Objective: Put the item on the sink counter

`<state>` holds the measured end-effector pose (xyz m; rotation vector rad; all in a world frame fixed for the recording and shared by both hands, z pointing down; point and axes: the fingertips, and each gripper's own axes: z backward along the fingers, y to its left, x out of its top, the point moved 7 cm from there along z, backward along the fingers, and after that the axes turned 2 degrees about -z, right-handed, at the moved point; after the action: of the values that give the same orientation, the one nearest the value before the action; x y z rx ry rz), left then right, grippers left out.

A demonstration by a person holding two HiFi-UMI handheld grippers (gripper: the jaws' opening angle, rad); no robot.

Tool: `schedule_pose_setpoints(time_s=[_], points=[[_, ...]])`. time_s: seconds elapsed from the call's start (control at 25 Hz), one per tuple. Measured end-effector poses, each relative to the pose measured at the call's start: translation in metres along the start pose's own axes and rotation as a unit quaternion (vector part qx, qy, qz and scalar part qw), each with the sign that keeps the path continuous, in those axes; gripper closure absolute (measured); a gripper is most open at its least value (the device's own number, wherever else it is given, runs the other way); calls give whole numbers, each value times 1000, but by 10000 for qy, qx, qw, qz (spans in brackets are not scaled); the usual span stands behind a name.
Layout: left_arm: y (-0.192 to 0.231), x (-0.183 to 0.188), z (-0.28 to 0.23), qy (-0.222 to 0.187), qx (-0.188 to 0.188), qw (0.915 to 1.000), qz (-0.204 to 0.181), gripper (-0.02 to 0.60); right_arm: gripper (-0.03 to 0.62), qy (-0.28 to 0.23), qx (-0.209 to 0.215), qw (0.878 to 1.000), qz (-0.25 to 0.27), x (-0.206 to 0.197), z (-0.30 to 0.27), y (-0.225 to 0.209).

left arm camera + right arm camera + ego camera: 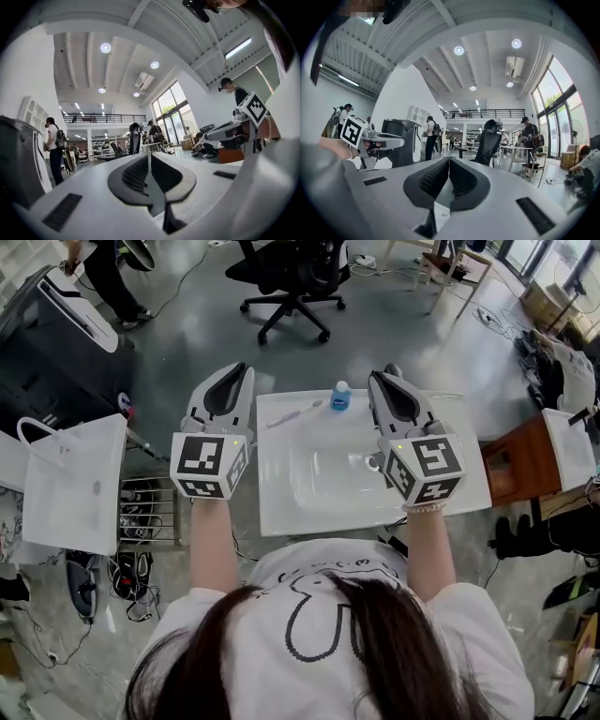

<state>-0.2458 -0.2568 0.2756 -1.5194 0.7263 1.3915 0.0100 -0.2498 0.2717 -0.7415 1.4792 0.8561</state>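
Observation:
The white sink counter [281, 507] lies below me in the head view, its basin in the middle. On its far edge lie a white toothbrush [294, 413] and a small blue-topped bottle [340, 396]. My left gripper [242, 371] hovers over the counter's left far corner, jaws together and nothing between them [149, 155]. My right gripper [382, 378] hangs over the right side of the basin, near the faucet [375, 462], also shut and empty [448, 160]. Both gripper views point out level into the room, so neither shows the counter.
A white paper bag [75, 484] stands left of the counter with a wire rack [150, 512] beside it. A black office chair [291, 277] is beyond the counter, a black machine [56, 343] at far left, a wooden stool [525, 460] at right. People stand around the room.

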Motion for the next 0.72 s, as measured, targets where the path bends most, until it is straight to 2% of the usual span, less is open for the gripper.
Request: schedule_pose_setpoints(time_s=[0.16, 0.36, 0.56, 0.72], points=[[5, 9, 3, -40, 274, 9996, -97, 572, 565, -82, 25, 9999, 122, 9, -1, -1], [9, 19, 6, -168, 392, 9990, -93, 572, 565, -162, 44, 9992, 371, 23, -1, -1], [10, 28, 9, -316, 514, 9979, -216, 572, 565, -589, -241, 9972, 402, 36, 6, -4], [11, 32, 8, -378, 535, 9974, -303, 572, 566, -616, -347, 9965, 441, 38, 6, -9]])
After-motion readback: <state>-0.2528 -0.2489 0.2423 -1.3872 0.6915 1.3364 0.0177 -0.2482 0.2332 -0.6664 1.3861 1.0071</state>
